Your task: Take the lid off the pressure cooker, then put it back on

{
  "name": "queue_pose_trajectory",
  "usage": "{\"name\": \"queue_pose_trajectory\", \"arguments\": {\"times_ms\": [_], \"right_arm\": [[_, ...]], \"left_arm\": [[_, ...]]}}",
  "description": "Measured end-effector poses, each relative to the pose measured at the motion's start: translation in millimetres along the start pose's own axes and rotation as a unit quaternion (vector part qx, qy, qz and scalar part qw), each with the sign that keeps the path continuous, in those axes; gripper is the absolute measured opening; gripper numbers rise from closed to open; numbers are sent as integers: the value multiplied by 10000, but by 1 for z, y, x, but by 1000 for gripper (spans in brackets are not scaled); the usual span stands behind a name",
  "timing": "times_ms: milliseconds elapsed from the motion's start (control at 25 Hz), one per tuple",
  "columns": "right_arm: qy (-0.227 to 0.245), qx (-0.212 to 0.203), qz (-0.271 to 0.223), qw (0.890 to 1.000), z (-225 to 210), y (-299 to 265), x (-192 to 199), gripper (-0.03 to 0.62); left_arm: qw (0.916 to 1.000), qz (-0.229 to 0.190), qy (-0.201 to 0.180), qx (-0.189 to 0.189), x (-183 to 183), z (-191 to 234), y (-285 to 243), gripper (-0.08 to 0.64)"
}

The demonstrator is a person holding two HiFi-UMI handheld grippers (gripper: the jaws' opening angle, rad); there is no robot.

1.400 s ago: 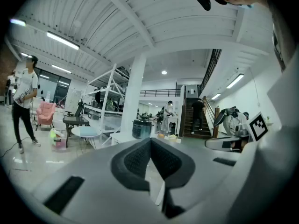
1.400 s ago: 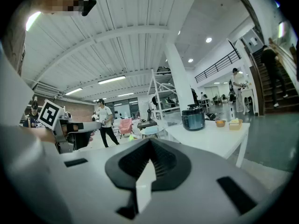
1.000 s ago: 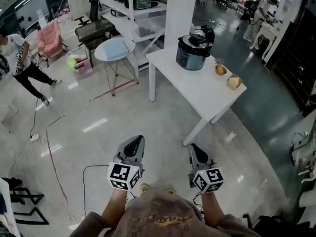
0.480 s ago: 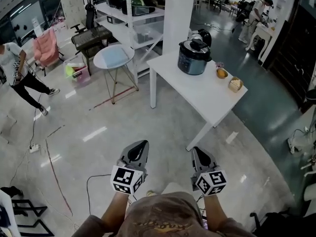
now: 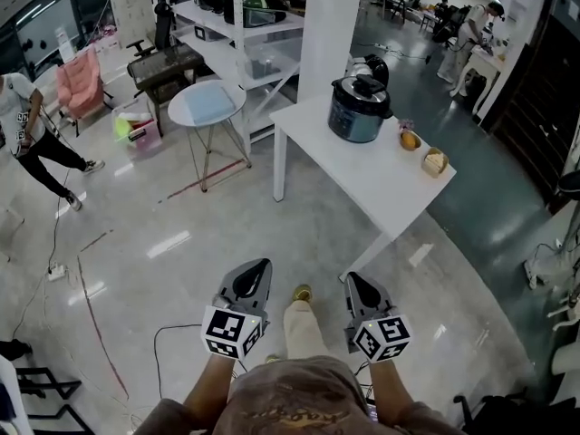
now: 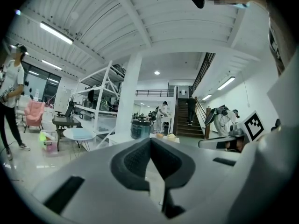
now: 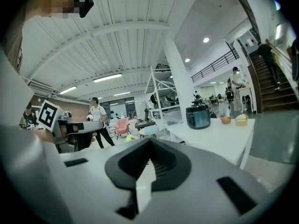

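Note:
A grey-blue pressure cooker (image 5: 359,109) with its black lid (image 5: 362,85) on stands at the far end of a white table (image 5: 362,166). It also shows small in the left gripper view (image 6: 138,128) and in the right gripper view (image 7: 198,116). My left gripper (image 5: 253,272) and right gripper (image 5: 355,285) are both shut and empty, held side by side over the floor, well short of the table. Each points towards the table.
On the table beyond the cooker lie an orange fruit (image 5: 410,140) and a bread-like piece (image 5: 435,161). A round side table (image 5: 207,103), white shelving (image 5: 237,16), a pillar (image 5: 330,25) and a black chair (image 5: 164,60) stand at the left. A person (image 5: 25,116) walks at far left; cables (image 5: 86,284) cross the floor.
The table and cooker have drawn a little nearer in the head view as I walk forward. A leg and shoe now show between the grippers. Both grippers stay shut.

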State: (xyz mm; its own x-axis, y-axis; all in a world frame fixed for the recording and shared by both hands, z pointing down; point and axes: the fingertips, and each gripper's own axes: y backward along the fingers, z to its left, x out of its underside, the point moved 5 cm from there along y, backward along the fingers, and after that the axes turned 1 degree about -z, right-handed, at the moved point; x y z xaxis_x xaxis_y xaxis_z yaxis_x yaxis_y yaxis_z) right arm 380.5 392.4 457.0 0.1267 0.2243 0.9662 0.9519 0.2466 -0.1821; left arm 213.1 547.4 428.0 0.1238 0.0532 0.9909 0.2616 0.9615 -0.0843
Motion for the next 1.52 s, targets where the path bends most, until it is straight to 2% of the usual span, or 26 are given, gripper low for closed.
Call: {"name": "queue_pose_trajectory", "arguments": {"times_ms": [520, 840, 1160, 1520], "right_arm": [[74, -186, 28, 9998, -51, -113, -22, -8], [99, -290, 15, 9995, -100, -186, -60, -8], [111, -254, -59, 9996, -161, -248, -99, -8], [100, -261, -110, 9995, -205, -289, -110, -8]], "left_arm": [[10000, 31, -33, -74, -5, 61, -95, 2], [9999, 44, -18, -166, -30, 99, -178, 0], [9999, -6, -63, -136, -57, 123, -264, 2], [9998, -65, -140, -95, -60, 133, -326, 2]]}}
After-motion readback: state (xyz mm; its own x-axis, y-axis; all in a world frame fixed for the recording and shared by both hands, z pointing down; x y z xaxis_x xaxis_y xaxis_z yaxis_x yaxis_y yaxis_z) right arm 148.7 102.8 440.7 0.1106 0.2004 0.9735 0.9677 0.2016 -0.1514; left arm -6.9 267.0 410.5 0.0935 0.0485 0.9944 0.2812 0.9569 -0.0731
